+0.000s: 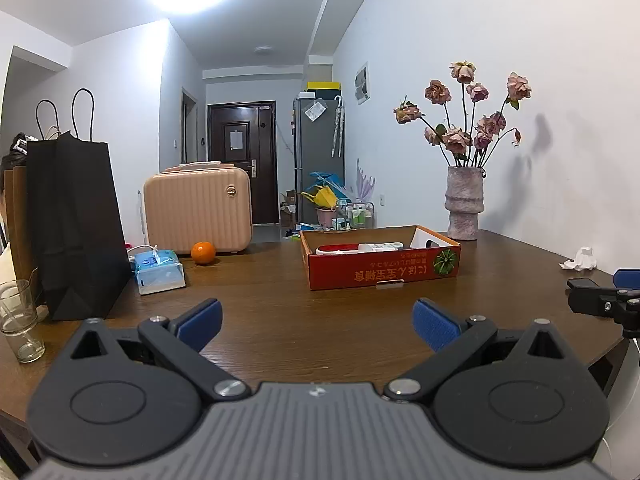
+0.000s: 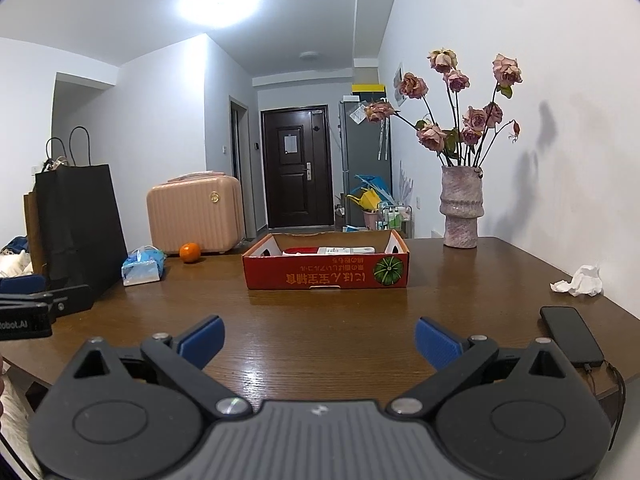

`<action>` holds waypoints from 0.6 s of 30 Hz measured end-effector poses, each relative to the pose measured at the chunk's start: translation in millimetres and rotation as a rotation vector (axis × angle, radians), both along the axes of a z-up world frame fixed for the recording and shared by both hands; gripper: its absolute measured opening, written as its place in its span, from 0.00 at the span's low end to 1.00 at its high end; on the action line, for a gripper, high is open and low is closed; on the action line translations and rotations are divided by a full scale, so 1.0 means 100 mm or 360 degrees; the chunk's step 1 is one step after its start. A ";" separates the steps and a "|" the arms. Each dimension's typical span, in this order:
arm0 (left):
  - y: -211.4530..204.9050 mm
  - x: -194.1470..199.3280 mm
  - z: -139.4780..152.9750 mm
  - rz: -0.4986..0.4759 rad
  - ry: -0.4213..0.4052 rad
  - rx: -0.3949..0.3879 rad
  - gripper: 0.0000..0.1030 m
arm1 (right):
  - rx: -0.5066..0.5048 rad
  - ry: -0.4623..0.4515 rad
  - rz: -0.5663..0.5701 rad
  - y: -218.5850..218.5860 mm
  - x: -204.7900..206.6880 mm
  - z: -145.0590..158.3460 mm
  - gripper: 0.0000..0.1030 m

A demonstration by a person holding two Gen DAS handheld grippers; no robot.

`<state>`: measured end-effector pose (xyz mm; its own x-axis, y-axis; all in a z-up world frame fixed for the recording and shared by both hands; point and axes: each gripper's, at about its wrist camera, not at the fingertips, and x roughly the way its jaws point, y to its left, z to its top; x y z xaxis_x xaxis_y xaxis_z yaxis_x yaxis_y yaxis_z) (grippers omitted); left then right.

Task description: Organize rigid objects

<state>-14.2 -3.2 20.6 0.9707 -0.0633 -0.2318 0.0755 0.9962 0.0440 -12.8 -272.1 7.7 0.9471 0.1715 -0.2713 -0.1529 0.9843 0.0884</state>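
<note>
A shallow red cardboard box [image 1: 384,274] [image 2: 326,274] sits mid-table, holding red and white objects [image 1: 360,248] [image 2: 328,251] that I cannot identify. My left gripper [image 1: 318,322] hovers open over the near part of the wooden table [image 1: 300,332], well short of the box, nothing between its blue pads. My right gripper [image 2: 319,338] is also open and empty, facing the box from a similar distance. An orange [image 1: 203,253] [image 2: 189,252] lies left of the box. A black phone [image 2: 571,334] lies by the right gripper.
A black paper bag [image 1: 76,224] [image 2: 78,224], a tissue pack [image 1: 158,272] [image 2: 143,266] and a pink case [image 1: 198,212] [image 2: 196,212] stand on the left. A glass [image 1: 20,324] sits near the left edge. A vase of roses [image 1: 464,204] [image 2: 460,208] and crumpled tissue [image 1: 580,260] [image 2: 580,282] occupy the right.
</note>
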 end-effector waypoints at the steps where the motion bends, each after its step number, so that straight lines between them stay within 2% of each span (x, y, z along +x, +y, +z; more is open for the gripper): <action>1: 0.00 0.01 0.00 -0.0002 0.0000 0.0001 1.00 | -0.0001 0.0001 0.0001 0.00 0.00 0.00 0.99; 18: -0.01 0.00 -0.01 -0.0010 -0.0006 0.0013 1.00 | -0.0001 0.0015 -0.0004 -0.01 0.01 -0.01 0.99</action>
<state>-14.1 -4.4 20.0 0.9711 -0.0672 -0.2290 0.0812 0.9953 0.0525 -11.9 -272.9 7.2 0.9450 0.1692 -0.2800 -0.1498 0.9847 0.0894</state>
